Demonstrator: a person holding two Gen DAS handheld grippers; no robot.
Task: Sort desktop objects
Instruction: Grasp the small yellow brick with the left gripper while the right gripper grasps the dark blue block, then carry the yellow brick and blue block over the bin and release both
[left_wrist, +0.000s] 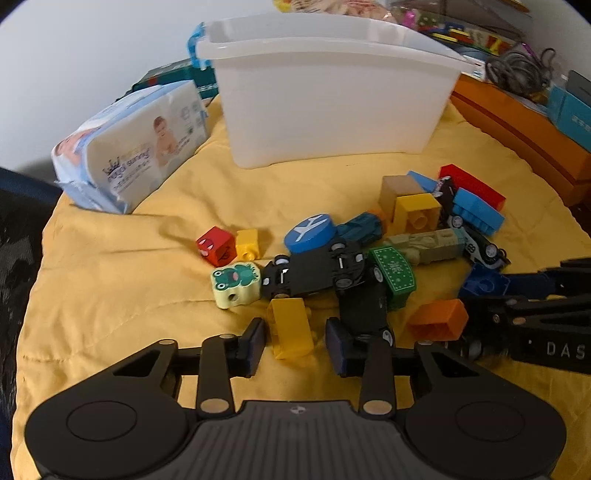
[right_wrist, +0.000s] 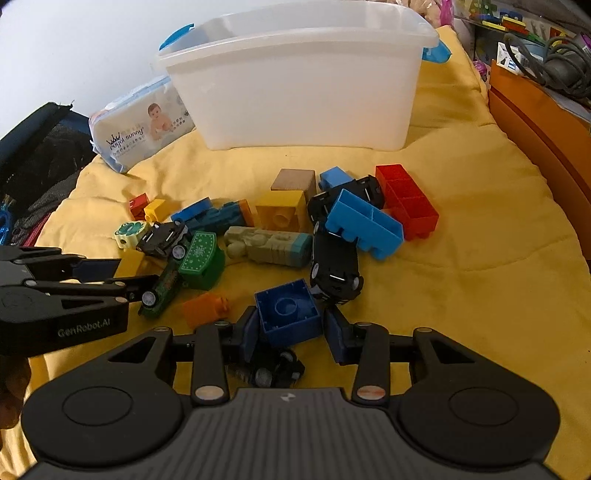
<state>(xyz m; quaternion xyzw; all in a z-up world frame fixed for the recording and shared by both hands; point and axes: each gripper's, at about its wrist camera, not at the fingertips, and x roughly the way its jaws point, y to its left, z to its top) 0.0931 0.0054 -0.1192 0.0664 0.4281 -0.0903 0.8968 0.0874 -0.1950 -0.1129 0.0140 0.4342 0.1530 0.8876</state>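
A yellow quilted cloth (right_wrist: 461, 236) covers the desk, and at its far side stands a translucent white storage bin (right_wrist: 295, 81), open-topped, with a baby-wipes pack (left_wrist: 133, 147) just beside it. Between bin and grippers lies a jumble of toy cars and building blocks. The left gripper (left_wrist: 295, 338) is spread wide around a yellow hollow block (left_wrist: 290, 326), pads not yet touching it. The right gripper (right_wrist: 290, 332) likewise straddles a dark blue hollow block (right_wrist: 288, 315), open side up, its left pad close against the wall. Both blocks look like light, rigid, slick plastic; squeezing opposite flat walls squarely should hold them without slipping.
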